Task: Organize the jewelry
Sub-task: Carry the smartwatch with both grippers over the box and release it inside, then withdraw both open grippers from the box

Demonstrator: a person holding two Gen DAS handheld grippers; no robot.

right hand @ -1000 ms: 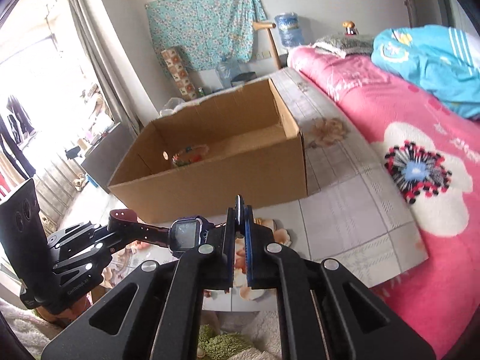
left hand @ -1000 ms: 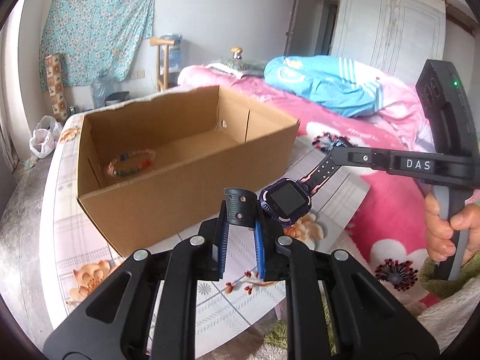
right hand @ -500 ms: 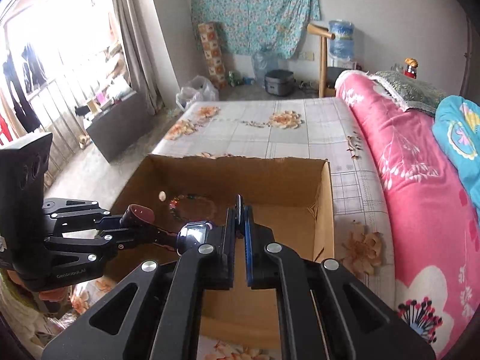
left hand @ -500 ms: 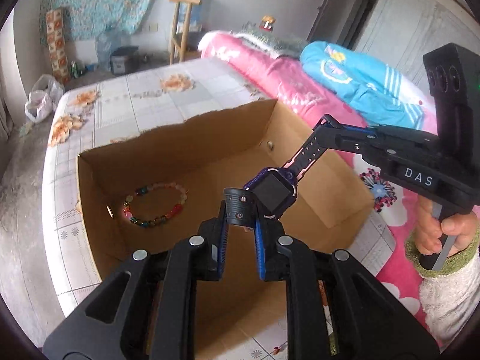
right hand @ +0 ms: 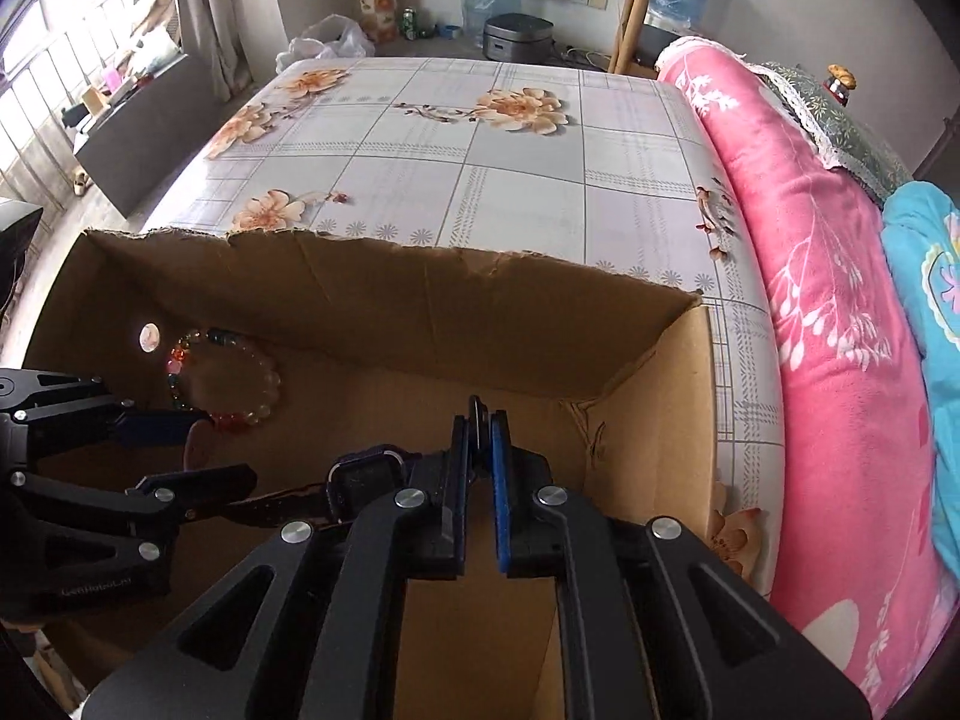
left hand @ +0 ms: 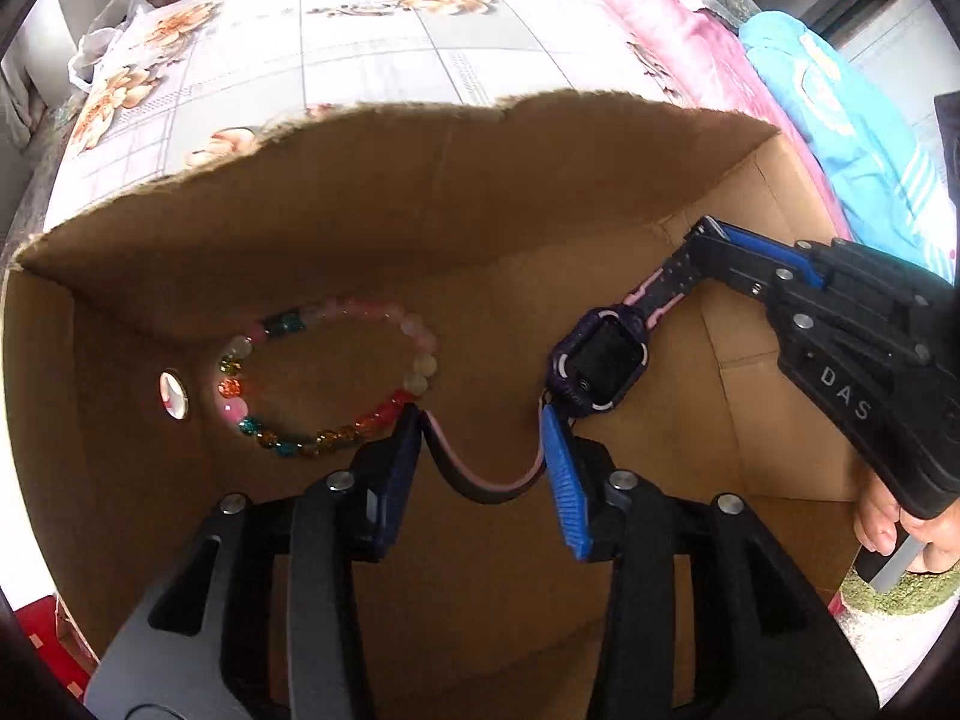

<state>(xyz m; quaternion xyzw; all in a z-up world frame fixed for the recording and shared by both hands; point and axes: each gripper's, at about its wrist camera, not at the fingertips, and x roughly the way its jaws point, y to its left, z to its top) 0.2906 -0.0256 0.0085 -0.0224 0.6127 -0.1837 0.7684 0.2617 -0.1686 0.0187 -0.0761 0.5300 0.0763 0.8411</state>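
A purple smartwatch (left hand: pixel 602 367) with pink-lined black straps hangs inside the open cardboard box (left hand: pixel 420 180). My right gripper (right hand: pixel 480 438) is shut on one strap end; it shows in the left wrist view (left hand: pixel 708 246) at the right. My left gripper (left hand: pixel 483 420) is open, and the other strap (left hand: pixel 480 480) sags loose between its fingers. A colourful bead bracelet (left hand: pixel 327 381) lies on the box floor at the left; it also shows in the right wrist view (right hand: pixel 240 378). The watch face (right hand: pixel 363 480) shows left of my right fingers.
The box stands on a floral tiled table (right hand: pixel 450 138). A pink blanket (right hand: pixel 810 276) and blue bedding (right hand: pixel 924 264) lie to the right. A small round hole (left hand: pixel 174 396) pierces the box's left wall.
Both grippers moved down into the box with the watch. My left gripper opened and let go of the strap, which now sags between its fingers. The right gripper stays shut on its strap.
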